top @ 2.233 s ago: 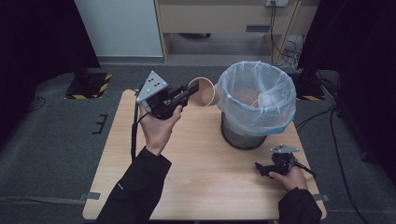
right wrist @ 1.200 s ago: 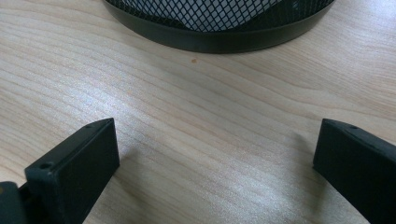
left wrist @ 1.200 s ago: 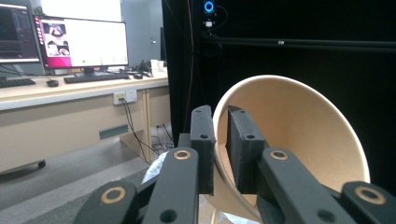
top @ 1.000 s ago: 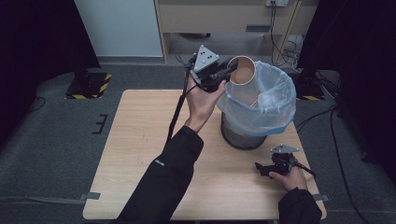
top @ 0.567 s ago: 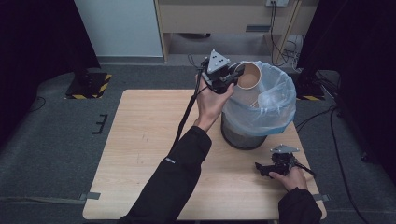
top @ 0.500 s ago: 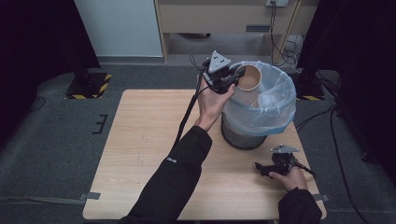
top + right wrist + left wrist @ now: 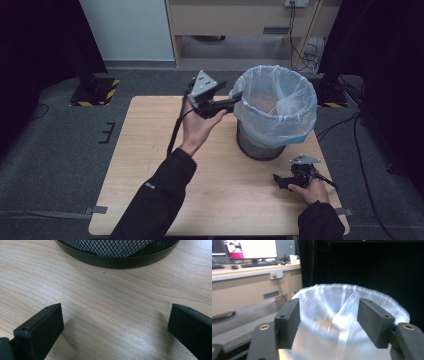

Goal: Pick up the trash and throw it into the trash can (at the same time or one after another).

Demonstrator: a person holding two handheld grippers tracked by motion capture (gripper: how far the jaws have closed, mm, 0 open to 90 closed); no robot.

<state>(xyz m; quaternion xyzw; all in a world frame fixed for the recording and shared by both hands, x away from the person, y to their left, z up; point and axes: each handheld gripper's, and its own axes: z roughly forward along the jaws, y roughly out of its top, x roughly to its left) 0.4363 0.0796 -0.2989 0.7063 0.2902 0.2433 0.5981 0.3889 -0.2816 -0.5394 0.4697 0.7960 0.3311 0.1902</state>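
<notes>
Bin liner [image 7: 342, 322] blurred, bin contents indistinct

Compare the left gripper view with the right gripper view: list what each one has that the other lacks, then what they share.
Left gripper view alone: the translucent bin liner at the bin's mouth, blurred, and a desk with a monitor behind.

Right gripper view alone: the black mesh base of the waste bin standing on the wooden table.

Shared: each looks at the same bin between its own two jaws, spread apart with nothing between them.

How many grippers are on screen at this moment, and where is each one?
2. The left gripper is held up at the near-left rim of the lined bin, fingers open and empty. The right gripper rests low on the table in front of the bin, fingers open.
</notes>
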